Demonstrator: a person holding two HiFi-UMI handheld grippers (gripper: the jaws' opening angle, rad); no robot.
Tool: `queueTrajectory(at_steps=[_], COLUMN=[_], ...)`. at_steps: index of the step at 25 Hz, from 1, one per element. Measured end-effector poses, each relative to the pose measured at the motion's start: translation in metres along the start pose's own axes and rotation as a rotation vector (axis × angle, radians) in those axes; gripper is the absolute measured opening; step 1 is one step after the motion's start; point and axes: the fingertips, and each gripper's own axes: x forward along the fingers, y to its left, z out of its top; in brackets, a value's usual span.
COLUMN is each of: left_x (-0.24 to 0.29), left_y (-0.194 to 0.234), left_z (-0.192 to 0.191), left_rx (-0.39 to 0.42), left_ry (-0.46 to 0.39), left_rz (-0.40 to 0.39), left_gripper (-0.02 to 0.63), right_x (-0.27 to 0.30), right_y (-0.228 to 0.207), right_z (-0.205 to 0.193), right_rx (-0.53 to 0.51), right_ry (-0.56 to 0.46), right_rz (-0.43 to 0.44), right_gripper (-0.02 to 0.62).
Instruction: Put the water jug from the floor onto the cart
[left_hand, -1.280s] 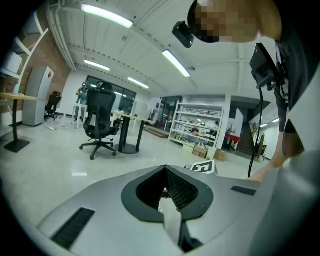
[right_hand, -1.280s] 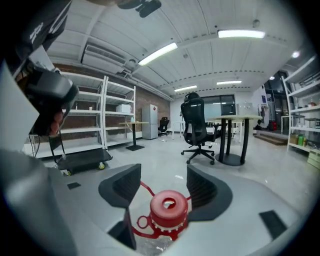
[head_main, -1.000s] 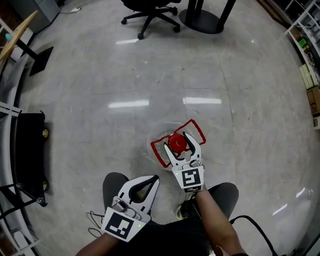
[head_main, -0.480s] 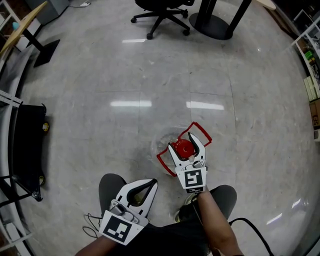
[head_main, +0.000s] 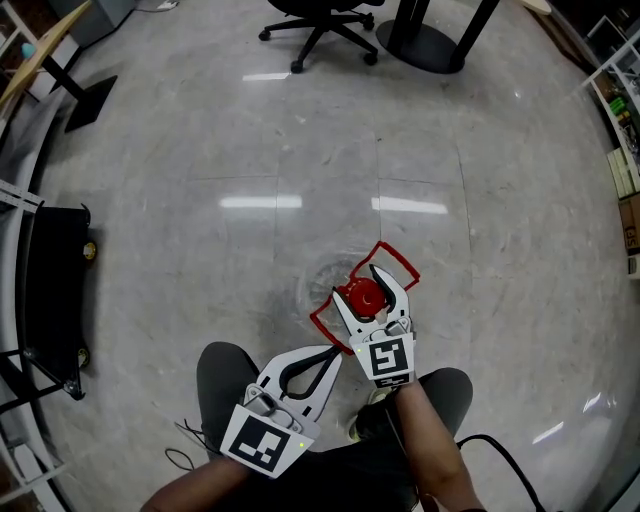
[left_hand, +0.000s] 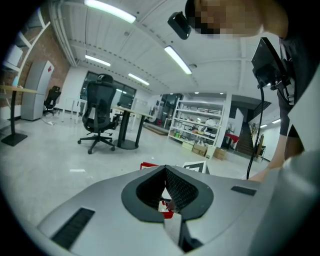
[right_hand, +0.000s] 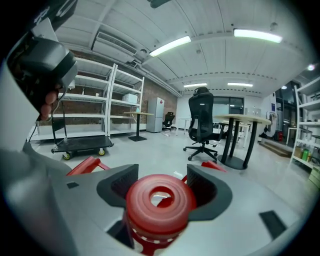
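Note:
The water jug (head_main: 325, 278) is clear, with a red cap (head_main: 362, 296) and a red handle frame (head_main: 395, 258), and stands on the floor in front of my feet. My right gripper (head_main: 356, 283) is shut on its neck, and the cap (right_hand: 161, 197) fills the space between the jaws. My left gripper (head_main: 333, 352) is shut and holds nothing, its tip just left of the handle's near corner. In the left gripper view a bit of red handle (left_hand: 148, 165) shows past the closed jaws (left_hand: 165, 169). The black cart (head_main: 55, 290) stands at the far left, and also shows in the right gripper view (right_hand: 80, 145).
An office chair (head_main: 315, 20) and a round table base (head_main: 425, 40) stand at the far side of the floor. Shelving (head_main: 620, 120) lines the right edge. A black cable (head_main: 500, 445) trails by my right arm. My knees are just below the grippers.
My left gripper has moved right and forward, its tip now close to the jug's handle. The right gripper has stayed on the jug's neck.

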Motion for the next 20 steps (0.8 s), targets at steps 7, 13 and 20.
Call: queueTrajectory(at_steps=[7, 13, 20], left_x=[-0.022, -0.129, -0.304], left_y=[-0.019, -0.024, -0.023], left_z=[0.058, 0.201, 0.377], left_rx=[-0.029, -0.058, -0.063], left_ry=[-0.013, -0.022, -0.114], left_rz=[0.005, 0.058, 0.16], left_gripper=[0.005, 0.005, 0.005], right_x=[-0.034, -0.073, -0.122], right_y=[0.017, 0.066, 0.158], right_z=[0.073, 0.233, 0.449], right_rx=[0.001, -0.056, -0.09], right_ry=[0.017, 0.08, 0.044], right_rz=[0.066, 0.107, 0.2], right_gripper=[0.294, 0.294, 0.293])
